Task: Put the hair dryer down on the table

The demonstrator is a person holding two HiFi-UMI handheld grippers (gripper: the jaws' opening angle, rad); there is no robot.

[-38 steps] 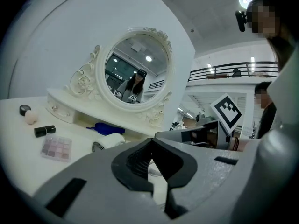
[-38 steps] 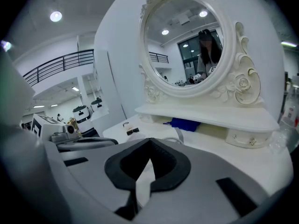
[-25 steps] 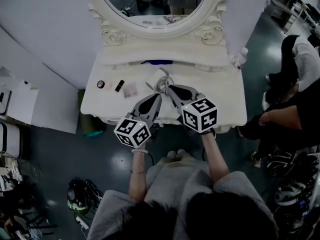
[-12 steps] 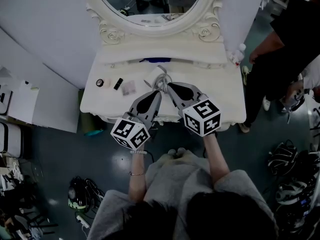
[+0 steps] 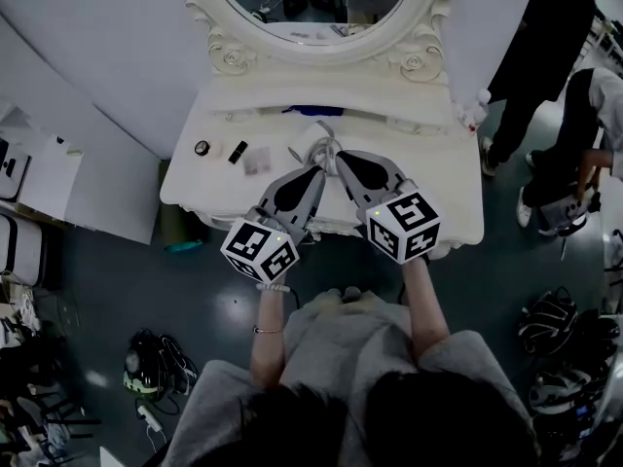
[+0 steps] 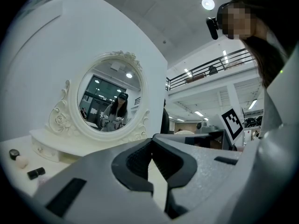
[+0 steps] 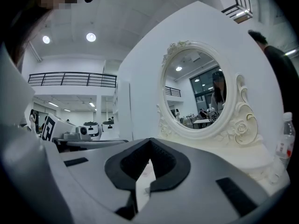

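Left tool (image 5: 317, 171) and right tool (image 5: 342, 158) are both closed and empty, and the white hair dryer (image 5: 310, 145) appears to lie on the desk (image 5: 433, 168) just beyond their tips, so placement is judged complete.

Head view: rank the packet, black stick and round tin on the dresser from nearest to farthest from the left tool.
1. packet, just left of the left tool
2. black stick, a little further left
3. round tin, farthest left of the three
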